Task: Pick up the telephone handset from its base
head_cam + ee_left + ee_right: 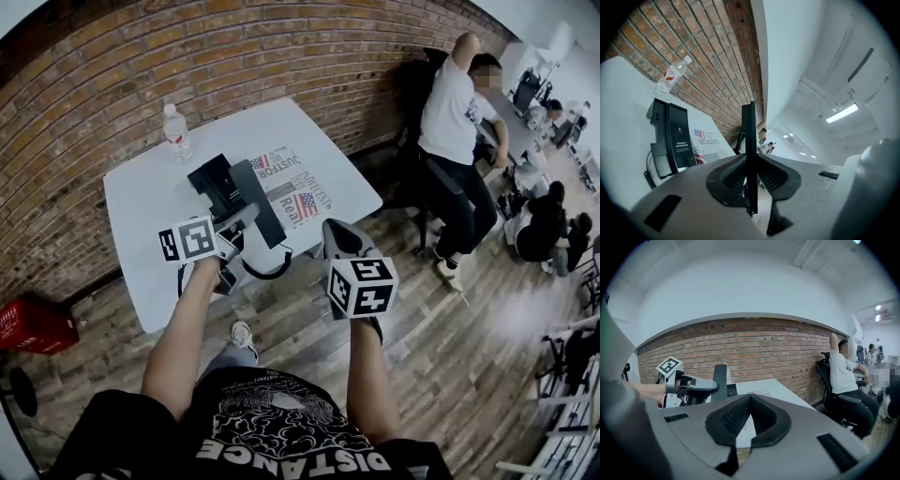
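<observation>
The black telephone base [212, 180] stands on the white table [141, 211], also seen as the base [670, 140] in the left gripper view. My left gripper [246, 218] is shut on the black handset [262, 214], which hangs off the base above the table's front edge. In the left gripper view the handset [748, 131] shows edge-on, clamped between the pads of the left gripper [750, 173]. A coiled cord [267, 273] droops below it. My right gripper [343, 240] hovers to the right of the table corner, shut and holding nothing. From the right gripper [750, 398] the handset [720, 379] shows at left.
A water bottle [176, 131] stands at the table's back left, near the brick wall [281, 56]. A flag-printed sheet [292, 187] lies right of the base. A person sits on a chair [459, 122] at right, more people beyond. A red crate [33, 324] sits on the wood floor at left.
</observation>
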`<control>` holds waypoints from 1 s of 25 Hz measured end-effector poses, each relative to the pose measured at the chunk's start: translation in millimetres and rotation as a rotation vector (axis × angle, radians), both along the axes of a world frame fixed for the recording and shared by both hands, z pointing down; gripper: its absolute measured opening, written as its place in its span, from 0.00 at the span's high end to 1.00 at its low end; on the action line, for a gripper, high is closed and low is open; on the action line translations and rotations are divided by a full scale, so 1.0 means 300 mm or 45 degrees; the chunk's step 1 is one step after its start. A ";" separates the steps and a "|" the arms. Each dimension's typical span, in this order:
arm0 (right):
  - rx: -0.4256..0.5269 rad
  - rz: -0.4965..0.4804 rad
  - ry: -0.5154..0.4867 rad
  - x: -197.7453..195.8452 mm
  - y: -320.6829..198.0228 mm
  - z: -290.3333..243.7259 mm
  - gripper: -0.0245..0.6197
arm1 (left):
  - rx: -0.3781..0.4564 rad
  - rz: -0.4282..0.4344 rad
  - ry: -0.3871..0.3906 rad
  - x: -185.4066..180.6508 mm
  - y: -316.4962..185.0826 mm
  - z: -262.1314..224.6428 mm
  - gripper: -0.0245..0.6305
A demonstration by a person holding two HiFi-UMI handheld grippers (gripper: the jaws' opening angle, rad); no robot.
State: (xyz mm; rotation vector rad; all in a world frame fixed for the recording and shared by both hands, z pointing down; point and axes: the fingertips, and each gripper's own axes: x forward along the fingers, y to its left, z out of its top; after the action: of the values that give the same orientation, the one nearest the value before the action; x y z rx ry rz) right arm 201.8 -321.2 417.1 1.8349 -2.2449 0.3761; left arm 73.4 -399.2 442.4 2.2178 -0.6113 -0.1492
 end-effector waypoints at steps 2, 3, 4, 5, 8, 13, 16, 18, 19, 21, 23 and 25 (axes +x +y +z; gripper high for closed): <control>0.015 0.016 0.002 0.027 0.048 -0.017 0.96 | 0.023 0.021 -0.017 0.036 0.051 -0.016 0.85; 0.022 0.026 0.004 0.040 0.073 -0.026 0.96 | 0.037 0.030 -0.028 0.054 0.076 -0.023 0.85; 0.030 0.036 0.005 0.054 0.098 -0.034 0.96 | 0.052 0.039 -0.041 0.072 0.100 -0.030 0.85; 0.038 0.046 0.007 0.068 0.123 -0.042 0.96 | 0.068 0.049 -0.053 0.090 0.125 -0.037 0.85; 0.056 0.074 0.013 0.108 0.196 -0.060 0.96 | 0.123 0.081 -0.082 0.146 0.201 -0.061 0.85; 0.068 0.117 0.010 0.162 0.305 -0.060 0.96 | 0.211 0.109 -0.134 0.212 0.315 -0.081 0.85; 0.068 0.141 0.006 0.192 0.358 -0.056 0.96 | 0.253 0.131 -0.151 0.248 0.377 -0.095 0.85; 0.070 0.158 0.007 0.210 0.387 -0.056 0.96 | 0.273 0.140 -0.161 0.267 0.409 -0.099 0.85; 0.072 0.165 0.009 0.217 0.400 -0.057 0.96 | 0.282 0.146 -0.169 0.274 0.424 -0.098 0.85; 0.076 0.178 0.015 0.229 0.425 -0.058 0.96 | 0.306 0.160 -0.191 0.292 0.454 -0.096 0.85; 0.076 0.190 0.024 0.245 0.443 -0.058 0.96 | 0.334 0.175 -0.218 0.313 0.478 -0.096 0.85; 0.072 0.200 0.030 0.260 0.457 -0.057 0.96 | 0.354 0.187 -0.241 0.333 0.496 -0.094 0.85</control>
State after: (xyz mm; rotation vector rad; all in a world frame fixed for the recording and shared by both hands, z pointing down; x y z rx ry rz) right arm 279.8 -183.9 399.9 2.0405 -2.1234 0.3181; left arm 173.3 -250.4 414.3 2.5575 -0.5535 0.0563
